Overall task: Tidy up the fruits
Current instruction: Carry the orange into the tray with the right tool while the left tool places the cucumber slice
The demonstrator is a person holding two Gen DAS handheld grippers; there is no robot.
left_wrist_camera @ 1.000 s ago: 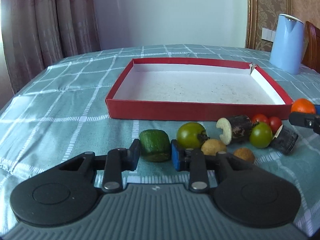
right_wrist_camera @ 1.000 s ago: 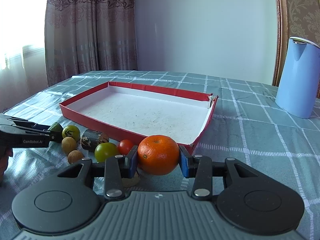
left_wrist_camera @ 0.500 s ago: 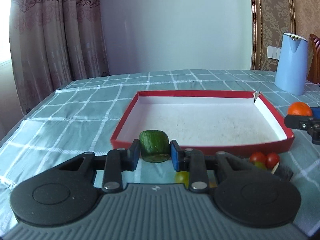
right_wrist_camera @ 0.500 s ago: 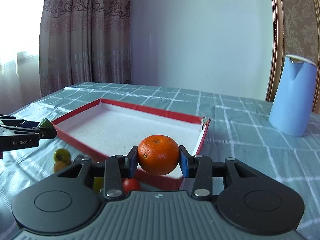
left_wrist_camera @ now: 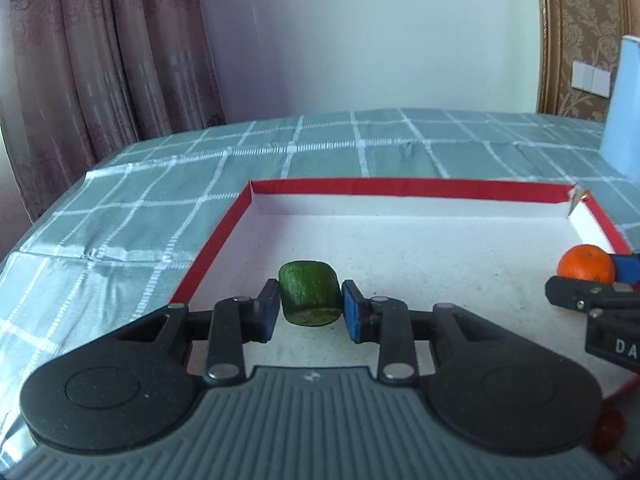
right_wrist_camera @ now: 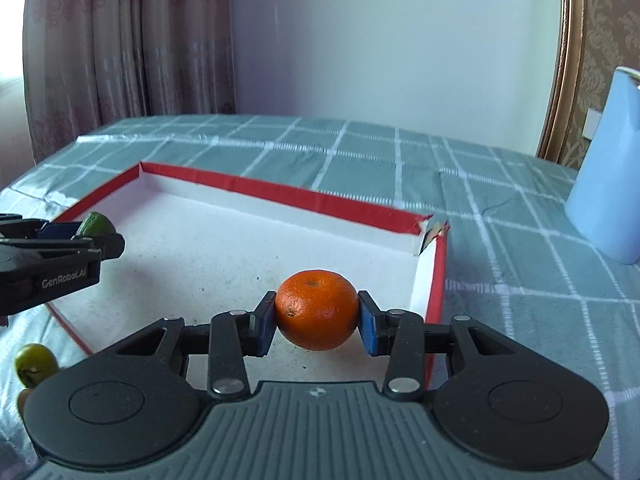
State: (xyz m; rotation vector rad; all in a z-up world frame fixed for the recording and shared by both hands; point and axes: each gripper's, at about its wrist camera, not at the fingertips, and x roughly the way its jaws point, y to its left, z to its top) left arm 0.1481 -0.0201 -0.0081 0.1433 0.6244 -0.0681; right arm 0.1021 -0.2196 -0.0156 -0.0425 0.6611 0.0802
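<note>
Left gripper (left_wrist_camera: 310,309) clamps a stiff green cucumber piece (left_wrist_camera: 309,298) by its curved sides, over the red tray (left_wrist_camera: 400,187). Right gripper (right_wrist_camera: 317,322) pinches a light, yielding orange (right_wrist_camera: 317,309) across its middle (likely bruisable) over the tray's right end.

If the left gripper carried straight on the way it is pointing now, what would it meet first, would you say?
Probably the white floor of the red tray: the left gripper, gripping the green chunk, points down over it, nothing between. Depth is unclear.

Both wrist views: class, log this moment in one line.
left gripper: holds cucumber piece | right gripper: holds orange | both over red tray
</note>
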